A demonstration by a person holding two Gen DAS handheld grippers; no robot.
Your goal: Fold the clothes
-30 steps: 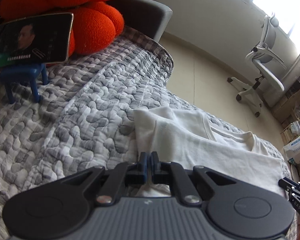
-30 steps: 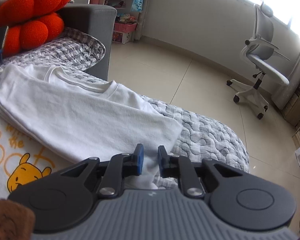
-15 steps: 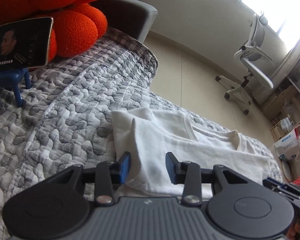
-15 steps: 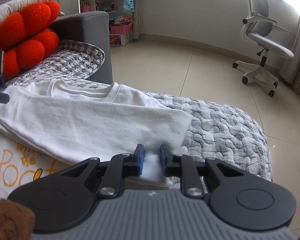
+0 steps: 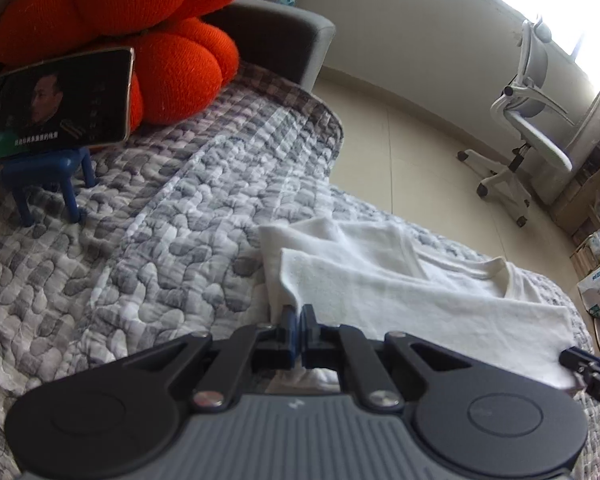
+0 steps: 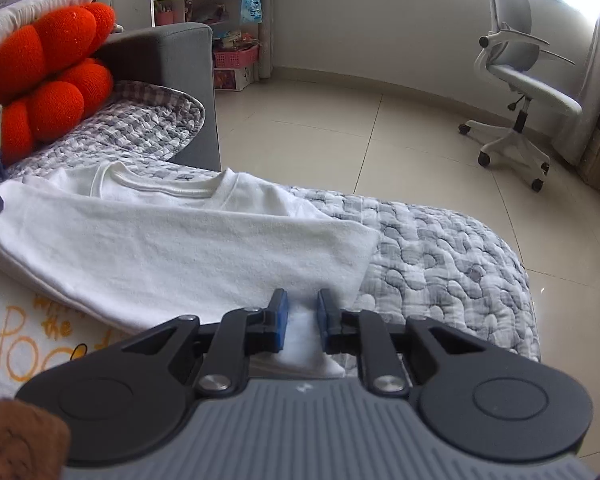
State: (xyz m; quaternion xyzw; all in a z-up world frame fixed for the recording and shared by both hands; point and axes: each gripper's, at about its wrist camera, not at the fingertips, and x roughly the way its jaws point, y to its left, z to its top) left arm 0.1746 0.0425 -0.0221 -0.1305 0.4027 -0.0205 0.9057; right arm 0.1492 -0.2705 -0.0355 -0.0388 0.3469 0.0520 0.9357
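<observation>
A white T-shirt (image 5: 420, 304) lies folded lengthwise on the grey quilted cover (image 5: 140, 280), collar toward the far edge. My left gripper (image 5: 299, 316) sits at the shirt's near left corner, jaws shut with the fabric edge pinched between the blue pads. In the right wrist view the same T-shirt (image 6: 180, 248) stretches leftward. My right gripper (image 6: 302, 312) is at its near right corner. Its jaws are closing, and a fold of white cloth fills the gap between the pads. The right gripper's tip (image 5: 592, 368) shows at the far right of the left wrist view.
A cream garment with orange lettering (image 6: 20, 320) lies under the T-shirt. An orange knotted cushion (image 5: 172, 72) and a phone on a blue stand (image 5: 56, 108) sit at the back left. The quilt's edge (image 6: 440, 256) drops to tiled floor with an office chair (image 6: 528, 92).
The left jaws opened over the shirt's corner, then shut on it again. The right gripper stayed at its corner, holding the white fold throughout, and rolled slightly.
</observation>
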